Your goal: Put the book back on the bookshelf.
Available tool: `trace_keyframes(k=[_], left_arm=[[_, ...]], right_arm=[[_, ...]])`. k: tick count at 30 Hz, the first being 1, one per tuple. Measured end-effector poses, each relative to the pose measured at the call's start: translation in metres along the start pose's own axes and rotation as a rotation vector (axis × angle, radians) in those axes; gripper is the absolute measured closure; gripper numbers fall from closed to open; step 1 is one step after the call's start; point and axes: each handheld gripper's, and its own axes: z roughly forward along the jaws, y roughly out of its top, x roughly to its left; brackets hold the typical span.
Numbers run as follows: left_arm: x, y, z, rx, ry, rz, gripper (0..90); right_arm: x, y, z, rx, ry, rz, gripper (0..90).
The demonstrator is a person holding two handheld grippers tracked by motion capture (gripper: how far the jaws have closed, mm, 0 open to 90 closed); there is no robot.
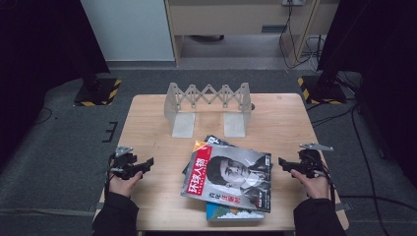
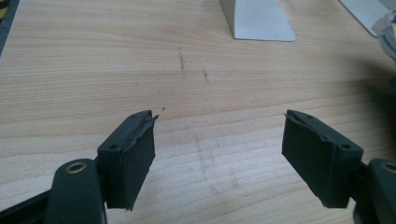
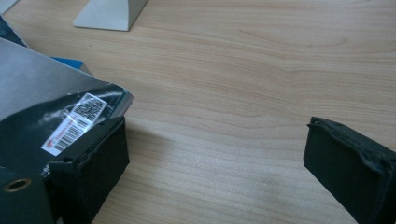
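Observation:
A stack of magazines (image 1: 228, 179) lies at the front middle of the wooden table (image 1: 147, 123), the top one grey with red lettering. Behind it stands a grey expanding rack (image 1: 208, 108) with two flat feet. My left gripper (image 1: 146, 164) is held low at the table's left, jaws wide apart over bare wood (image 2: 217, 135), pointing toward the magazines. My right gripper (image 1: 282, 162) is at the right, open, just off the stack's right edge. In the right gripper view the magazine corner with a barcode label (image 3: 74, 123) lies beside the left jaw.
The rack's feet (image 2: 257, 21) (image 3: 109, 14) sit ahead of each gripper. Bare wood (image 1: 285, 123) lies to the right of the stack. Black stands with yellow-striped bases (image 1: 98, 91) and cables are on the floor beyond the table.

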Motion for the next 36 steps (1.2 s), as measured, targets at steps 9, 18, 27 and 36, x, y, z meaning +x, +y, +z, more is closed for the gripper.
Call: trace_keyframes(k=[9,18,27,36], left_arm=[[-0.008,0.002,-0.008,-0.023,-0.022,0.001,26.1],[-0.029,0.005,-0.020,-0.060,-0.081,0.024,28.5],[-0.048,0.003,-0.026,-0.062,-0.132,0.040,30.0],[-0.065,0.000,-0.028,-0.050,-0.171,0.069,30.4]], right_arm=[[-0.001,0.003,-0.010,-0.025,0.003,0.018,7.5],[0.017,0.014,-0.021,-0.071,0.040,-0.017,8.4],[0.035,0.020,-0.029,-0.084,0.076,-0.051,9.5],[0.047,0.022,-0.034,-0.094,0.109,-0.060,10.7]])
